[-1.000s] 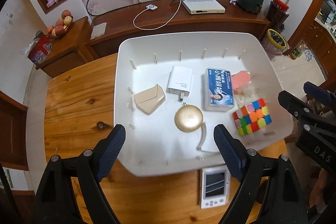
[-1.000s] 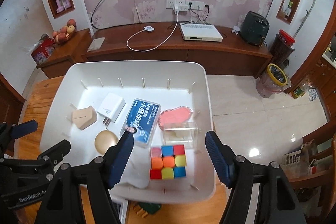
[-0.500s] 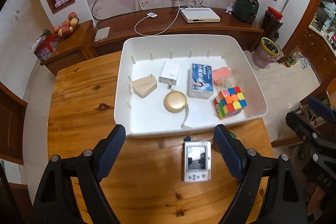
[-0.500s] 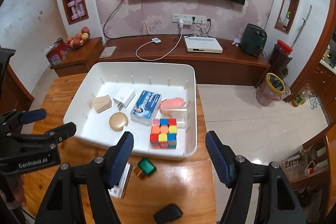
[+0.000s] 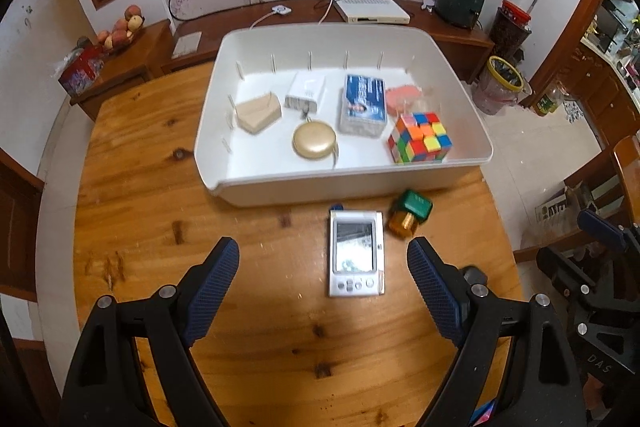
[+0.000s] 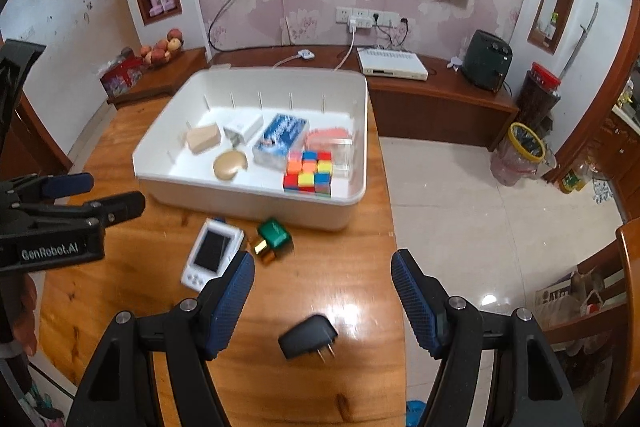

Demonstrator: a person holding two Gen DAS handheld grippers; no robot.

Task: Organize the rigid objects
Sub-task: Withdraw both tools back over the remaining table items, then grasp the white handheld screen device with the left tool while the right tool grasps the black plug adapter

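A white bin [image 5: 340, 183] [image 6: 256, 199] on the wooden table holds a colour cube [image 5: 420, 137] [image 6: 309, 173], a blue box [image 5: 364, 105], a gold round case [image 5: 315, 145], a white charger [image 5: 306, 93], a beige block [image 5: 258, 111] and a pink item [image 5: 402, 95]. On the table in front lie a white handheld device [image 5: 355, 253] [image 6: 212, 253], a green-gold bottle [image 5: 410, 213] [image 6: 272, 239] and a black plug adapter [image 6: 308, 337]. My left gripper [image 5: 323, 291] is open and empty, above the table near the device. My right gripper [image 6: 323, 301] is open and empty, above the adapter.
A TV cabinet [image 6: 420, 95] with a white set-top box [image 6: 392, 65] stands behind the table. The table's right edge [image 6: 394, 227] drops to tiled floor. A bin with a yellow rim [image 6: 524, 151] stands on the floor.
Both grippers have pulled back and up from over the bin. The device, bottle and black adapter on the table came into view. Both stayed open.
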